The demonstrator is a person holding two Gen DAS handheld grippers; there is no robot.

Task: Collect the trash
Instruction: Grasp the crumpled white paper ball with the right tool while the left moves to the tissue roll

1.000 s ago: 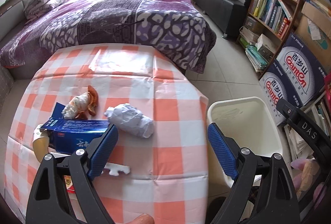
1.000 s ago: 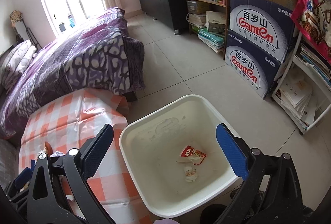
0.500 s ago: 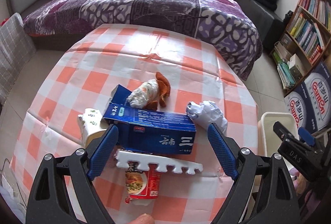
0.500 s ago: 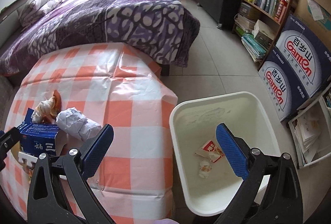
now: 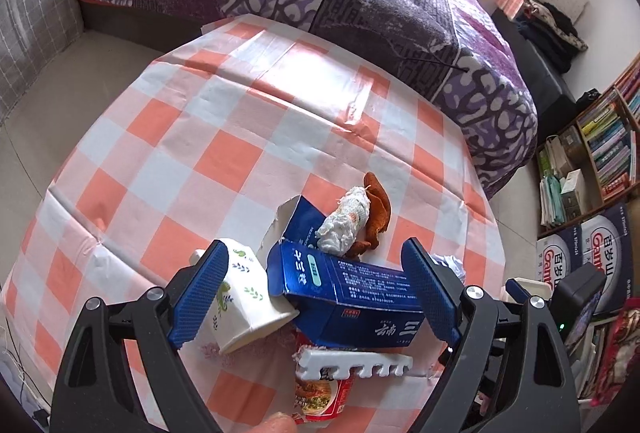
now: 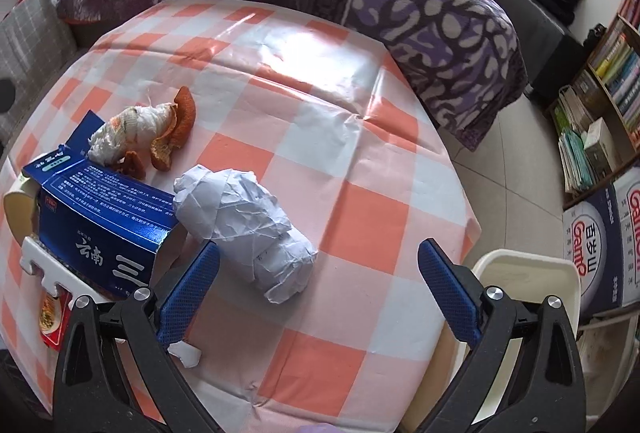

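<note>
In the left wrist view, the left gripper [image 5: 316, 289] is seen with its blue-padded jaws spread wide and nothing grasped; it is held above a heap of rubbish on the orange-and-white checked tablecloth [image 5: 224, 137]. Between and below the jaws lie a long dark-blue cardboard box [image 5: 352, 297], a white paper cup with a green leaf print [image 5: 244, 301] tipped on its side, a white notched foam strip [image 5: 352, 365], a red printed snack wrapper [image 5: 324, 397], and a wad of white tissue on orange peel [image 5: 356, 221]. Nothing here has been lifted yet.

In the right wrist view, the right gripper [image 6: 320, 285] is likewise released and empty, with a crumpled ball of white paper [image 6: 248, 229] just ahead of its left jaw. A small white scrap [image 6: 186, 353] lies on the cloth by that jaw. The rim of the cream plastic bin [image 6: 528, 273] is seen beyond the table's edge; its contents are hidden. The task is judged largely unfinished, with the whole heap left to collect.
</note>
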